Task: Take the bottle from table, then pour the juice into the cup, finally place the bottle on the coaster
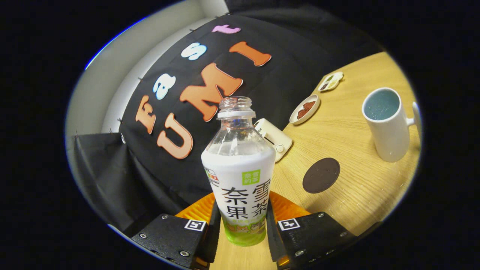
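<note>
Gripper clamped on uncapped bottle, both fingers pressing its sides. Beyond, on wooden table: dark round coaster, white cup farther off.

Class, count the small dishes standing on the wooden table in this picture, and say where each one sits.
2. A round dish holding something brown sits beyond the dark coaster; a divided dish lies farther back near the wall. The tool grips the bottle.

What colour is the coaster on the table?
Dark brown, a plain round coaster, clearest in the gripper view.
</note>
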Action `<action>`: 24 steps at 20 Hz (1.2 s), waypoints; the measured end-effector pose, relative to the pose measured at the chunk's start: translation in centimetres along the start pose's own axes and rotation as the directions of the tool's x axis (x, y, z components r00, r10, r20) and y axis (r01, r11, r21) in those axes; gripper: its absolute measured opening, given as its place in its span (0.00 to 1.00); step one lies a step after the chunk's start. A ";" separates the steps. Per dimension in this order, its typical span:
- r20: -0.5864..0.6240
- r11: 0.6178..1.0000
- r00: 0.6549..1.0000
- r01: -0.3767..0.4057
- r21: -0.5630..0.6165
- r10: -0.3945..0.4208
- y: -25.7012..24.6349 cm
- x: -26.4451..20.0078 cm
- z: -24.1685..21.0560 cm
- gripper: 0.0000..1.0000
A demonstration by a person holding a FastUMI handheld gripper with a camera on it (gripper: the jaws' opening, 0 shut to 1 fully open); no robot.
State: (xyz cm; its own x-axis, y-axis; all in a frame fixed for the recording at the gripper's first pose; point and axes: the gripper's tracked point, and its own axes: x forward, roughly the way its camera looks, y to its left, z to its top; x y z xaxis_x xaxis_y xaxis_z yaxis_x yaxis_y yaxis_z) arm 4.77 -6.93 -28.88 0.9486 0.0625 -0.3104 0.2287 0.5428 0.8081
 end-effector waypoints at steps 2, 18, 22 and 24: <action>0.022 0.997 1.000 -0.003 0.079 0.001 -0.6 0.1 0.6 0.55; 0.113 0.839 0.991 -0.001 0.544 -0.073 -2.8 0.2 3.9 0.55; 0.128 0.790 0.990 -0.031 0.612 -0.060 -2.3 0.5 4.3 0.55; 0.133 0.770 0.989 -0.032 0.637 -0.068 -2.5 0.0 4.4 0.55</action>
State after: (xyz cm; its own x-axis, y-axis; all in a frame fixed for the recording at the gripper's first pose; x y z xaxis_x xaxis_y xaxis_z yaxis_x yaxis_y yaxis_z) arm 5.17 -11.95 -28.73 0.9514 -0.0865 -0.2957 0.2850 -0.1172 0.9513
